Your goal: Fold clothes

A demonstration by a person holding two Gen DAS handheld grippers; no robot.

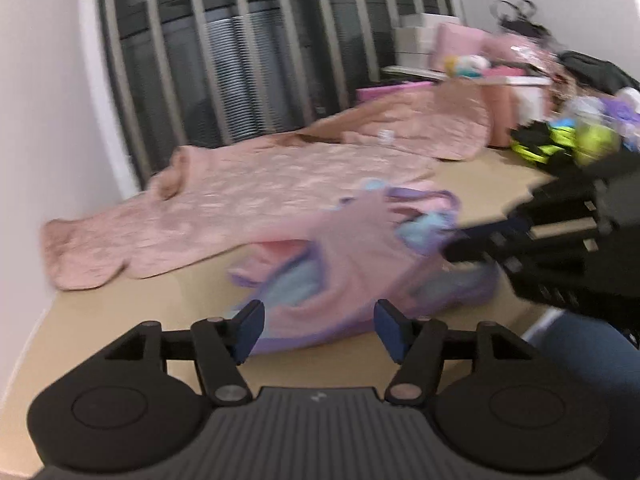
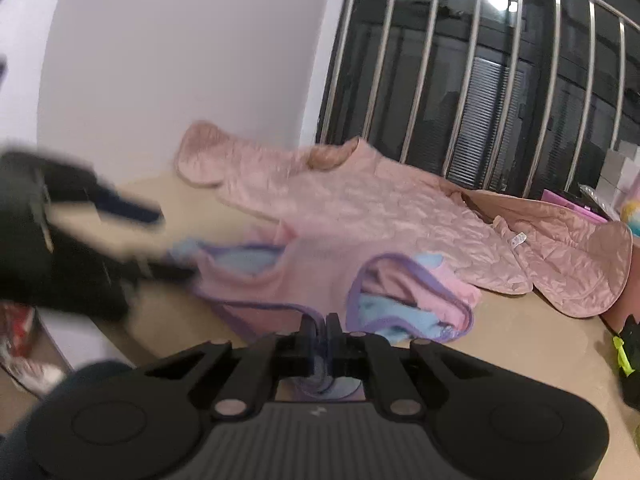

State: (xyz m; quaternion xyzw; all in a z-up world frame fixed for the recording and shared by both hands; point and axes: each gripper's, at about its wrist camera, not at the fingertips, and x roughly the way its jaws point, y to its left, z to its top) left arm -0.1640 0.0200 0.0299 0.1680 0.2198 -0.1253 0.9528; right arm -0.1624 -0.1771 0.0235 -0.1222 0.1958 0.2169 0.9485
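Note:
A small pink garment (image 1: 352,248) with purple trim and blue lining lies crumpled on the tan table (image 1: 120,328). My left gripper (image 1: 320,328) is open, its blue-padded fingers either side of the garment's near hem with nothing held. In the right wrist view, my right gripper (image 2: 320,332) is shut on the purple-trimmed edge of the garment (image 2: 304,276). From the left wrist view the right gripper (image 1: 460,246) comes in blurred from the right at the cloth. The left gripper (image 2: 156,240) shows blurred on the left, open beside the garment's far end.
A pink quilted jacket (image 1: 240,200) lies spread behind the garment, along the barred window (image 1: 260,60). A pile of black and neon-yellow clothes (image 1: 552,144) and pink boxes (image 1: 460,44) crowd the far right. Blue denim of a person (image 1: 592,360) is near the table's edge.

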